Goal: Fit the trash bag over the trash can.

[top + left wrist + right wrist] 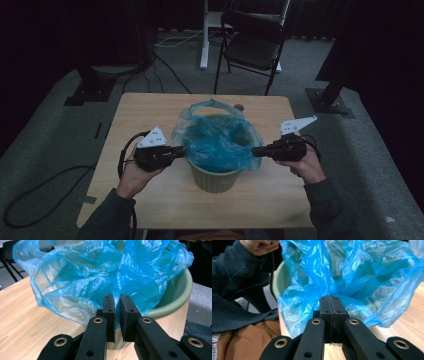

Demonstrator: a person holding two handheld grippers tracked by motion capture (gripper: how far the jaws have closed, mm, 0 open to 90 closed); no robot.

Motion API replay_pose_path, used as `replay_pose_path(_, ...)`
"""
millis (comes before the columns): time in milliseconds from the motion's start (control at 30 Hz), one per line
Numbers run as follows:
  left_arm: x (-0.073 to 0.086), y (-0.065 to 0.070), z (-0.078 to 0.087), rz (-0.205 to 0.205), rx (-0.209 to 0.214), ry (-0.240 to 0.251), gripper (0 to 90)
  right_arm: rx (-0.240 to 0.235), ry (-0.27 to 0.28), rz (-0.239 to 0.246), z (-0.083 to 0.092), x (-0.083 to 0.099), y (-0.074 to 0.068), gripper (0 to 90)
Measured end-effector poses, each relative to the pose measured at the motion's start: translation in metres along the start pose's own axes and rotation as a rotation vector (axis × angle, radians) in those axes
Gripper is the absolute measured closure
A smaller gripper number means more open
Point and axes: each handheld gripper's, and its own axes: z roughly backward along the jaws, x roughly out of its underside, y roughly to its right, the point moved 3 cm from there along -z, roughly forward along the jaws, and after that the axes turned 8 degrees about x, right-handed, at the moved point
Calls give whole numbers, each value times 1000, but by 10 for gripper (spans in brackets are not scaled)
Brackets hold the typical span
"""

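Observation:
A pale green bucket (pixel 215 180) stands in the middle of the wooden table (pixel 145 107), with a crumpled blue plastic bag (pixel 217 137) in it and spilling over its rim. My left gripper (pixel 182 149) is at the bag's left edge. In the left gripper view its jaws (pixel 117 298) stand a narrow slit apart with blue film (pixel 87 272) in the slit, beside the bucket rim (pixel 175 300). My right gripper (pixel 255 150) is at the bag's right edge. Its pads (pixel 329 298) are pressed together on a fold of the bag (pixel 367 272).
A dark folding chair (pixel 252 45) and a white stand leg (pixel 204 35) are beyond the table's far edge. Black stand bases (pixel 90 90) and cables lie on the grey carpet. A small round object (pixel 239 107) sits behind the bag. A person's sleeve (pixel 234 272) is near the bucket.

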Motion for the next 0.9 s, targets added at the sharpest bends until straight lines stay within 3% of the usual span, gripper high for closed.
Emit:
replay_pose_path(200, 11, 9, -2, 5, 25, 9, 838, -19, 24, 32, 3, 7, -12, 900)
replay_pose_path(400, 25, 16, -4, 10, 43, 15, 843, -53, 13, 54, -1, 14, -20, 900)
replay_pose_path(567, 33, 18, -9, 17, 58, 18, 848, -71, 8, 59, -4, 19, -21, 900)
replay_pose_path(900, 44, 23, -26, -11, 74, 0, 876, -115, -30, 69, -16, 28, -22, 900)
